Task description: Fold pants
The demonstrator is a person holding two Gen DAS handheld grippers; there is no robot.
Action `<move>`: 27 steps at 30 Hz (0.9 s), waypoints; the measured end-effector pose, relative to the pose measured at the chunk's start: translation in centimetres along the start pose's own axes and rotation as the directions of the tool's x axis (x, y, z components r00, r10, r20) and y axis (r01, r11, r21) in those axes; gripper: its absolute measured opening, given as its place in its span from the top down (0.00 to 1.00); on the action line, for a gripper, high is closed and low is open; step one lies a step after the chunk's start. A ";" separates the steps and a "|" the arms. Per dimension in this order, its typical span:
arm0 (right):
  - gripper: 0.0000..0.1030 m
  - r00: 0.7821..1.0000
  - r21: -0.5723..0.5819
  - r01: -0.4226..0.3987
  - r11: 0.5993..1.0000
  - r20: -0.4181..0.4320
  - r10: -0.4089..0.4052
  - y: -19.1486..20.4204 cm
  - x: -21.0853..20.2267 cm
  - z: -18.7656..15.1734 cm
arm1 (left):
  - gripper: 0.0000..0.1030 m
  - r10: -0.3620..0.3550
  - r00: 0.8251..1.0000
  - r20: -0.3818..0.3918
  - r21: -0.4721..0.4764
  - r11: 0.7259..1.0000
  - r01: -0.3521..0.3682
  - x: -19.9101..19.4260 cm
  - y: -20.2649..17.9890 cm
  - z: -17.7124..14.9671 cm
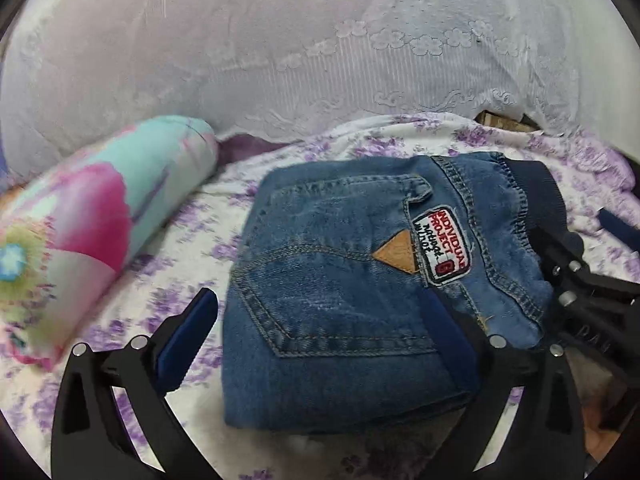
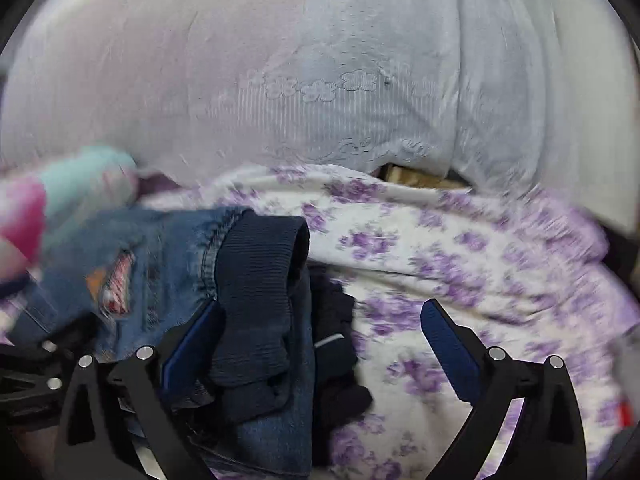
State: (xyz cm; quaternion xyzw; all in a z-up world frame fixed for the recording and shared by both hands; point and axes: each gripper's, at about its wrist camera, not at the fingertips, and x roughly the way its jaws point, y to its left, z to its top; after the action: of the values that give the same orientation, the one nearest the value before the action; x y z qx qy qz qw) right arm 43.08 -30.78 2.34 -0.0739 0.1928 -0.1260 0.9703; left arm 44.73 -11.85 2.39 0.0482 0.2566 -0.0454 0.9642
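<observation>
**Now folded jeans on the bed, both tongs released**

Folded into a compact square, blue denim pants [image 1: 352,280] lying flat on the purple-flowered bedsheet [image 1: 168,264]; back pocket and a sewn patch [image 1: 448,246] facing up; dark ribbed waistband [image 2: 256,280] bunched at the right edge of the bundle. Spread wide around the near-left corner of the denim, left gripper [image 1: 324,340], one blue pad lying over the fabric, not pinching it. Likewise spread wide, right gripper [image 2: 320,344], waistband between the fingers, left pad just beside the cloth, right pad apart over bare sheet. Left of the pants, a colourful bolster pillow [image 1: 96,216]; behind, a pale embossed cover [image 1: 320,40].
</observation>
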 end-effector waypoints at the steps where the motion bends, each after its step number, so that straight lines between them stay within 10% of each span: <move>1: 0.03 1.000 -0.005 0.001 1.000 0.009 -0.001 0.0 -0.5 -0.1 | 0.04 0.029 1.000 0.004 0.018 0.999 -0.030 -0.2 -0.4 0.0; 12: 0.03 0.996 0.149 -0.080 0.986 0.054 0.072 -3.5 -9.7 -3.1 | 0.04 0.148 0.988 0.045 0.155 0.976 -0.154 -9.7 -4.2 -4.2; 27: 0.03 0.984 0.134 -0.172 0.976 0.063 0.165 -2.5 -15.7 -4.8 | 0.04 0.055 0.998 0.019 -0.119 0.992 -0.052 -16.5 1.5 -7.1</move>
State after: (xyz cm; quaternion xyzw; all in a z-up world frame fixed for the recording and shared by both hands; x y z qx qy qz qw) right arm 26.58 -29.32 4.03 0.0073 0.1642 -0.0543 0.9849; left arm 27.16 -8.51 4.59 -0.0029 0.2465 -0.0048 0.9691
